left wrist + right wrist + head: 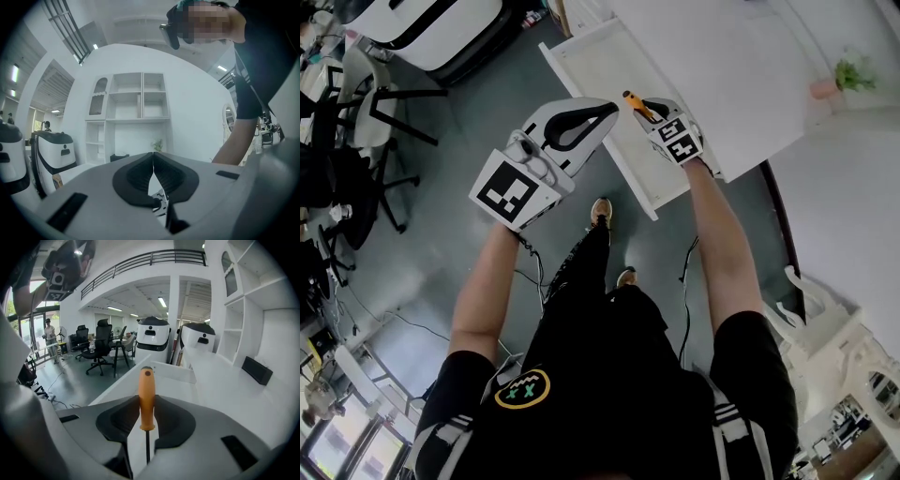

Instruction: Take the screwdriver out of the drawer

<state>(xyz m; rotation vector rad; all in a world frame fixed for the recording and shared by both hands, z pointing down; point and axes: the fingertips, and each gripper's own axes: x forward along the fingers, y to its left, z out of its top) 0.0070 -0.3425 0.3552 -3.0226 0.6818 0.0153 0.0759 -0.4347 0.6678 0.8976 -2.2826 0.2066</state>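
Observation:
The screwdriver [635,102] has an orange handle [146,397] and a thin dark shaft. My right gripper [647,108] is shut on the handle and holds it above the open white drawer [581,66]. In the right gripper view the handle stands up between the black pads [117,420], with the shaft running back toward the camera. The drawer's rim [119,383] lies below it. My left gripper [605,112] hovers just left of the right one over the drawer's front edge, jaws shut with nothing between them. Its pads [136,176] meet in the left gripper view.
The white desk top [741,66] carries a small plant [848,73] and a black box [257,370]. Office chairs [370,122] stand to the left, two white machines [152,341] beyond the desk, white carved furniture [825,347] at lower right. Cables [412,323] run over the floor.

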